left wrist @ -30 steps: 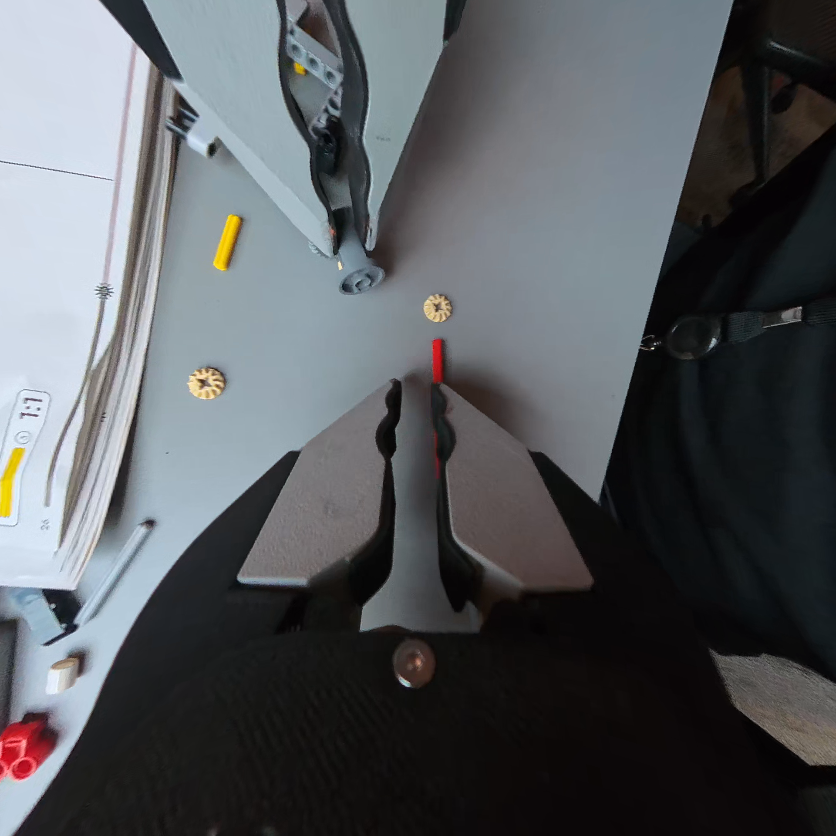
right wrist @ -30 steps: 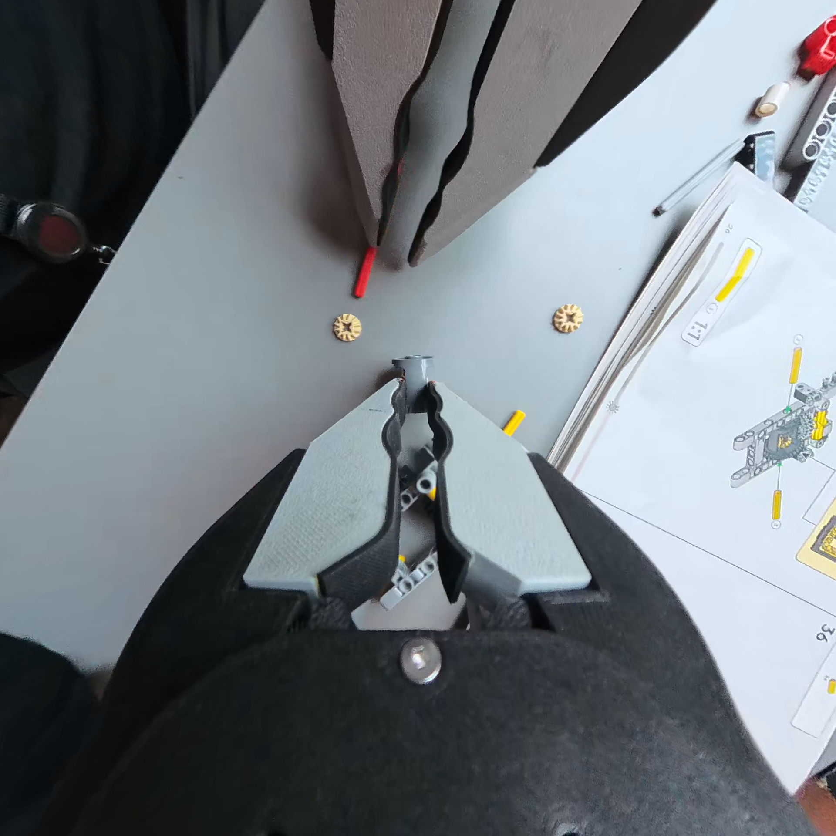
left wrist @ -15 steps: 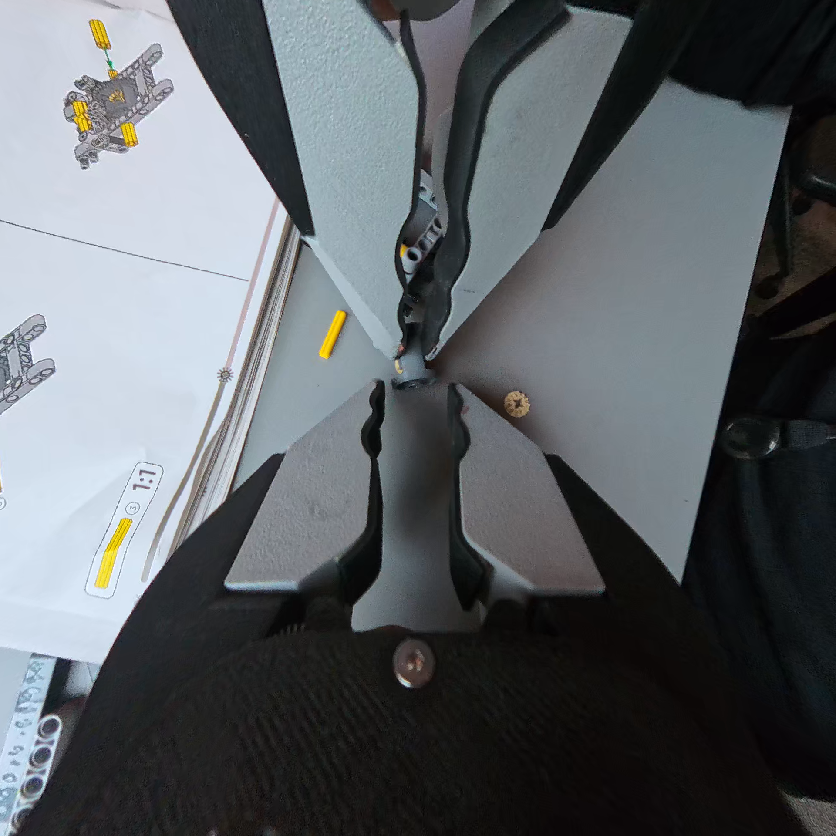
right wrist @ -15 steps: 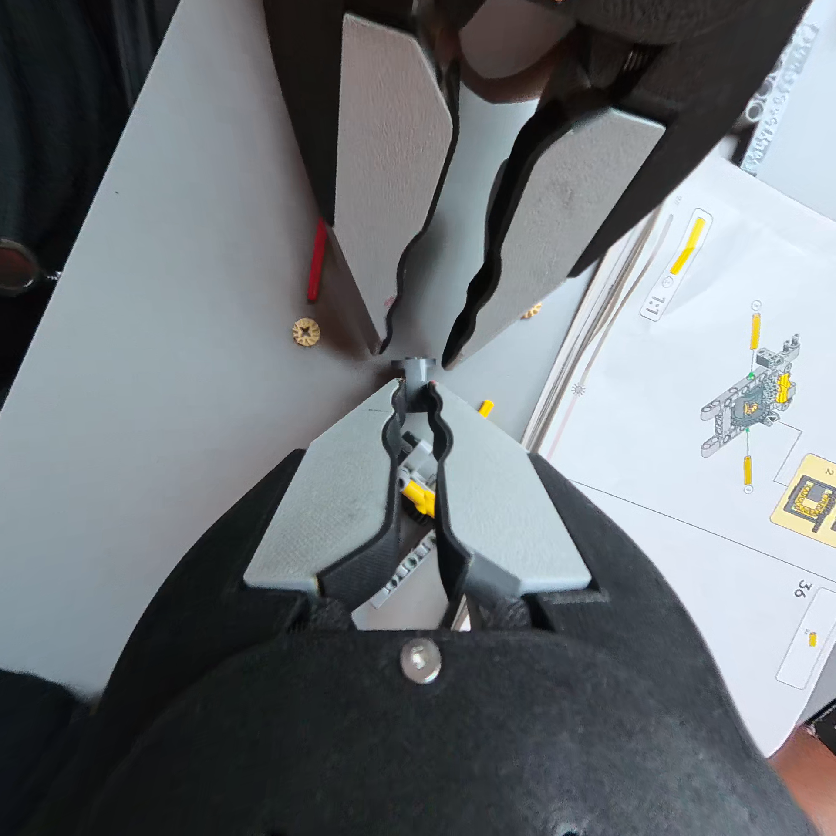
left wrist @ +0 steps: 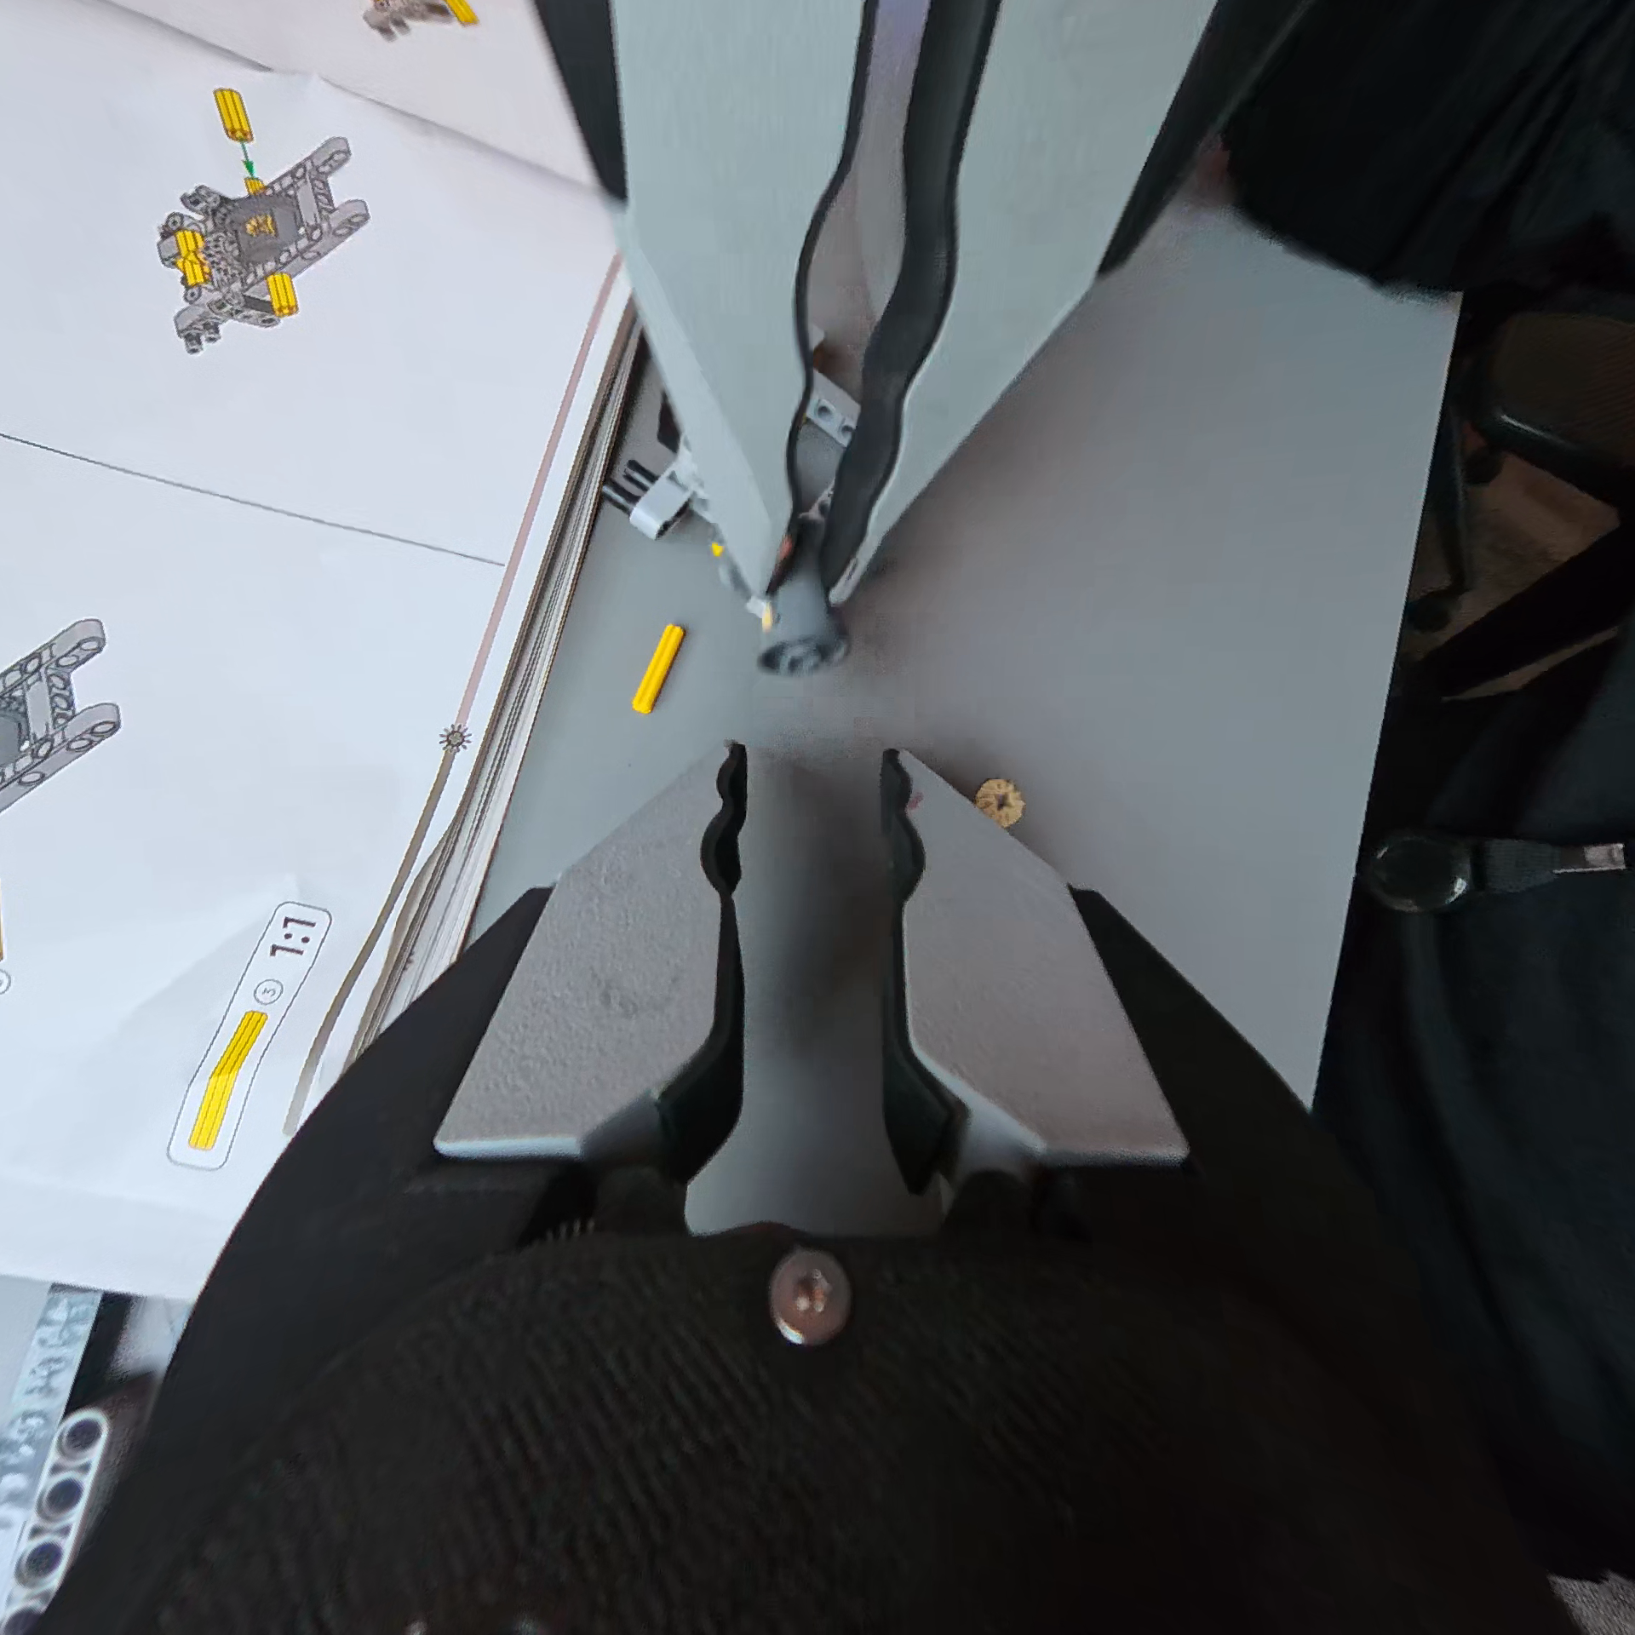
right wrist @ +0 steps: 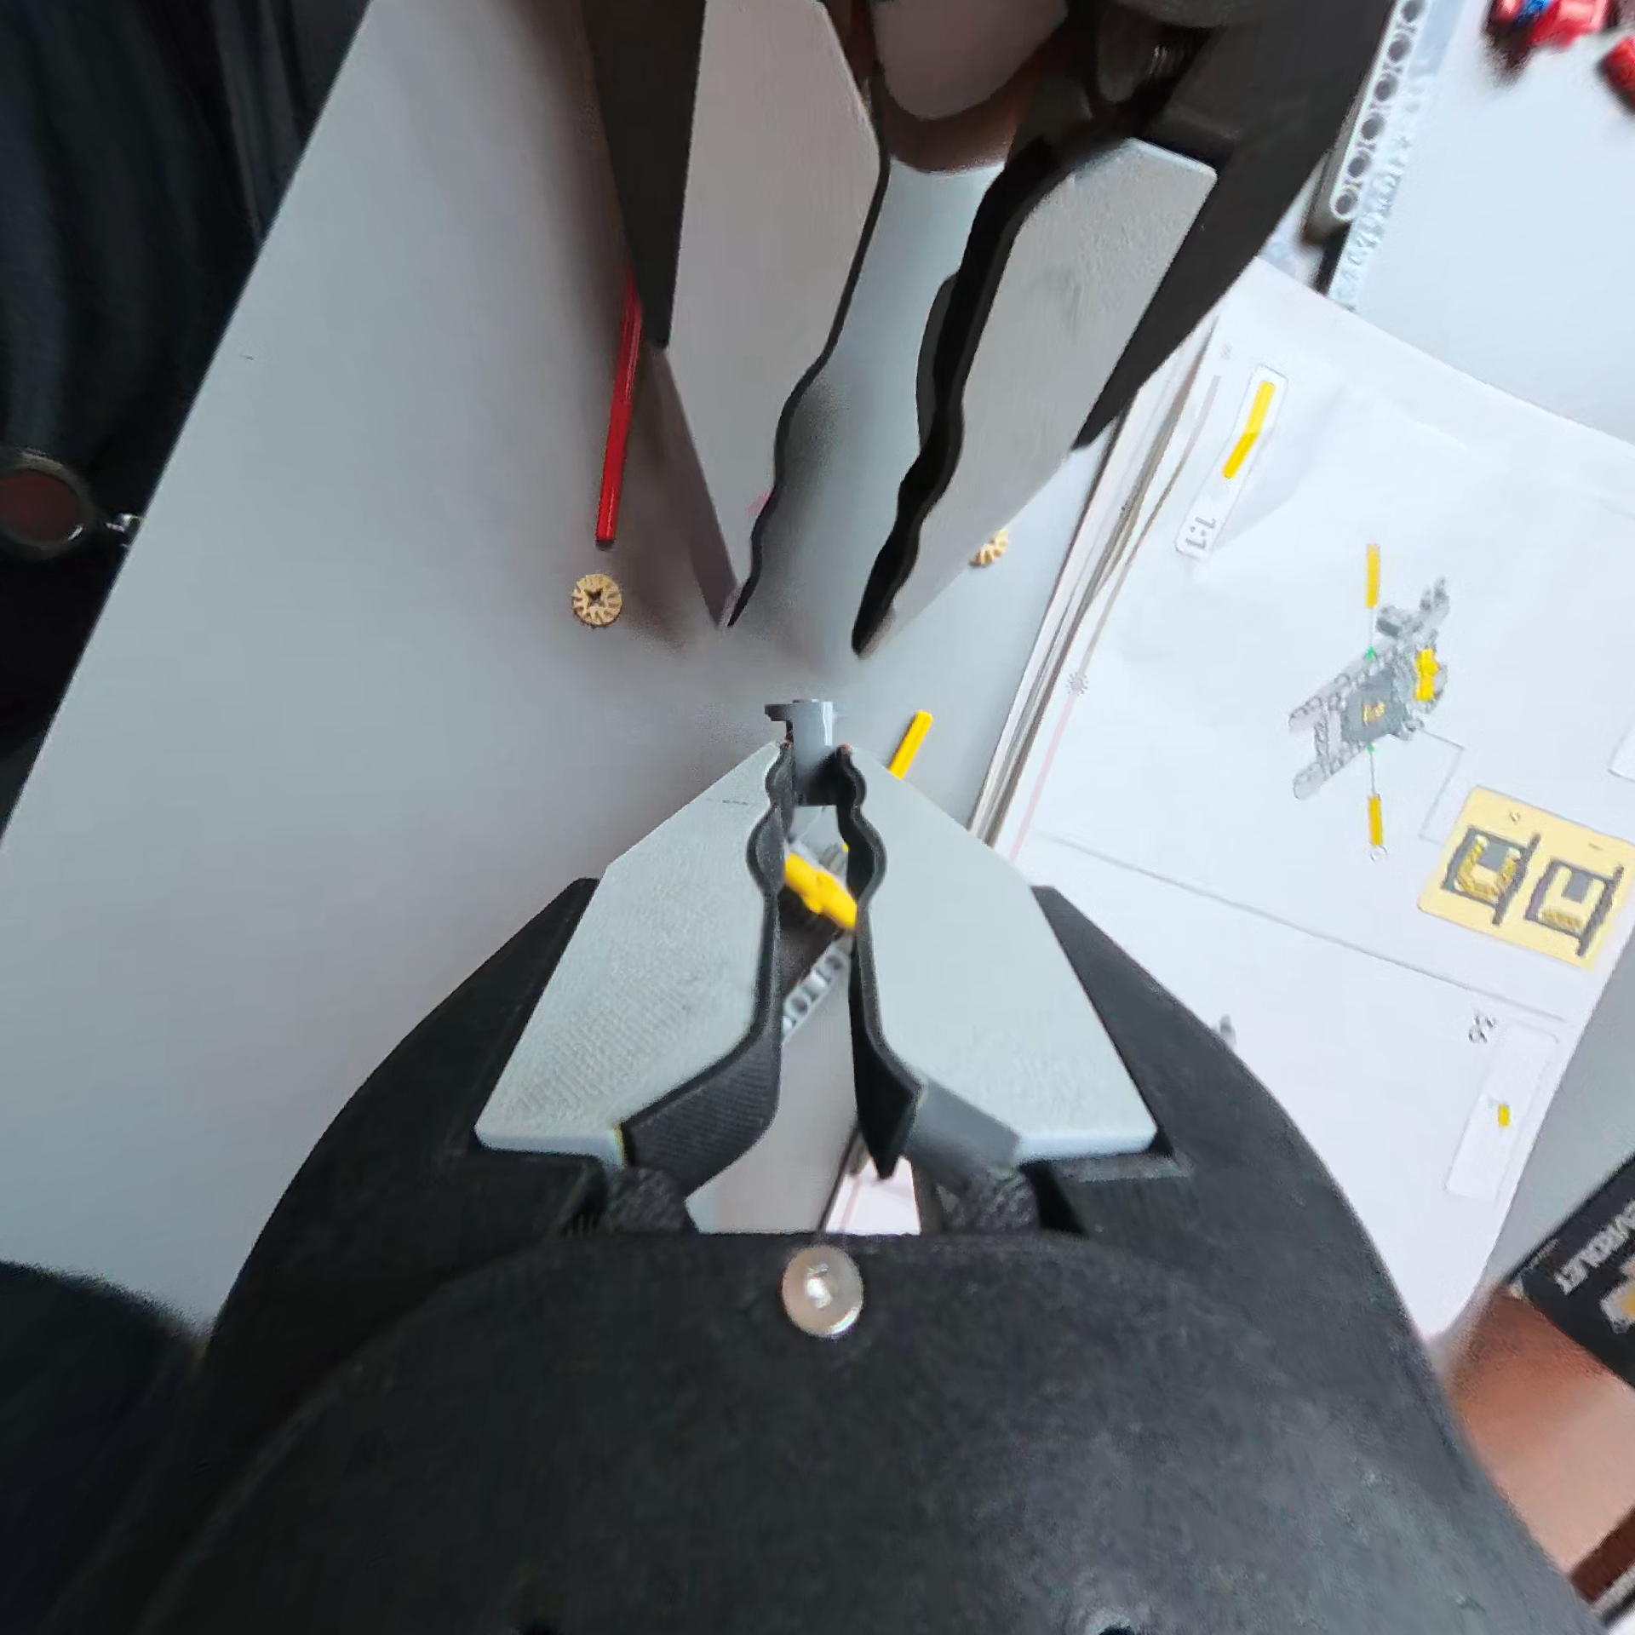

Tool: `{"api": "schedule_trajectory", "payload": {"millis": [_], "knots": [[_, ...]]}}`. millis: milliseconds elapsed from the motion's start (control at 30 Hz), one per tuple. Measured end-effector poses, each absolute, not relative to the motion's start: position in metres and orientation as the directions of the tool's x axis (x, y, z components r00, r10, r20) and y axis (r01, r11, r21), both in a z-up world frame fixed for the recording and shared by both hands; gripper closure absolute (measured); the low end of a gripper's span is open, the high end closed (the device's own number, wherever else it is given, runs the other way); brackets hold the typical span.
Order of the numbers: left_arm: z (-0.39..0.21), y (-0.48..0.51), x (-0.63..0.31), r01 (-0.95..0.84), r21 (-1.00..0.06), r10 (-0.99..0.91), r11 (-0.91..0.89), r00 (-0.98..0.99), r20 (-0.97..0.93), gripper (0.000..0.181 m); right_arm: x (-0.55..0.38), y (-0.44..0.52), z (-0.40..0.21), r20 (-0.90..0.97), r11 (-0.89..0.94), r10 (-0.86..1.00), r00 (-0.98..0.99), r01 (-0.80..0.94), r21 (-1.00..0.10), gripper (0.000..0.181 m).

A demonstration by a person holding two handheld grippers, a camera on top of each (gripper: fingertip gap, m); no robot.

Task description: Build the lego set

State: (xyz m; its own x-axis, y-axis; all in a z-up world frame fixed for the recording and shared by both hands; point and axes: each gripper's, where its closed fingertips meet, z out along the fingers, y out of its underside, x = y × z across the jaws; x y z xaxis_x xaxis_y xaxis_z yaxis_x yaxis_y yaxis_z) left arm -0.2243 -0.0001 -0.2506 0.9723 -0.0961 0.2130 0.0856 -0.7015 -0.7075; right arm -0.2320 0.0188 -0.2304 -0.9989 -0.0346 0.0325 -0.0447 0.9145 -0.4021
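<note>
My right gripper [right wrist: 812, 756] is shut on a grey lego assembly [right wrist: 818, 894] with yellow pins. The assembly's grey round connector [right wrist: 807, 721] sticks out past the fingertips. It also shows in the left wrist view [left wrist: 801, 637], below the right gripper [left wrist: 805, 597]. My left gripper [left wrist: 812, 756] is open and empty, facing the connector with a small gap between them. It shows at the top of the right wrist view [right wrist: 796, 633]. A red axle [right wrist: 619, 416] lies on the grey table [right wrist: 354, 796] beside the left gripper.
Two tan gears [right wrist: 597, 602] [right wrist: 991, 548] and a yellow axle [left wrist: 659, 668] lie near the grippers. An open instruction booklet [left wrist: 265, 531] covers one side. A grey beam [right wrist: 1371, 115] and red pieces [right wrist: 1548, 13] lie beyond it. A person in dark clothes stands at the table edge [left wrist: 1380, 708]. Less than 4 cm separates the two grippers' tips.
My left gripper let go of the red axle, opened and moved over to the assembly's connector. In the last half second the two grippers drew slightly apart.
</note>
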Motion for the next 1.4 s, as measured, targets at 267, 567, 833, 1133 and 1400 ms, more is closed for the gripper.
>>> {"api": "schedule_trajectory", "payload": {"millis": [267, 567, 833, 1133, 1400], "knots": [[-0.262, -0.003, -0.227, 0.079, -0.685, -0.093, -0.724, 0.973, 0.21, 0.156, -0.236, 0.058, -0.219, 0.022, 0.917, 0.196, -0.98, 0.176, -0.358, 0.176], [-0.264, 0.002, -0.226, 0.068, -0.708, -0.121, -0.703, 0.97, 0.212, 0.158, -0.217, 0.079, -0.232, -0.007, 0.882, 0.34, -0.94, 0.322, -0.345, 0.175], [-0.264, 0.01, -0.223, 0.041, -0.719, -0.145, -0.694, 0.97, 0.195, 0.157, -0.217, 0.078, -0.241, -0.02, 0.856, 0.379, -0.925, 0.359, -0.371, 0.176], [-0.265, 0.011, -0.224, 0.014, -0.724, -0.145, -0.69, 0.977, 0.158, 0.159, -0.219, 0.077, -0.235, -0.033, 0.84, 0.378, -0.925, 0.358, -0.408, 0.175], [-0.264, 0.013, -0.223, 0.041, -0.723, -0.152, -0.69, 0.968, 0.2, 0.159, -0.219, 0.078, -0.242, -0.029, 0.83, 0.409, -0.912, 0.385, -0.404, 0.175]]}}
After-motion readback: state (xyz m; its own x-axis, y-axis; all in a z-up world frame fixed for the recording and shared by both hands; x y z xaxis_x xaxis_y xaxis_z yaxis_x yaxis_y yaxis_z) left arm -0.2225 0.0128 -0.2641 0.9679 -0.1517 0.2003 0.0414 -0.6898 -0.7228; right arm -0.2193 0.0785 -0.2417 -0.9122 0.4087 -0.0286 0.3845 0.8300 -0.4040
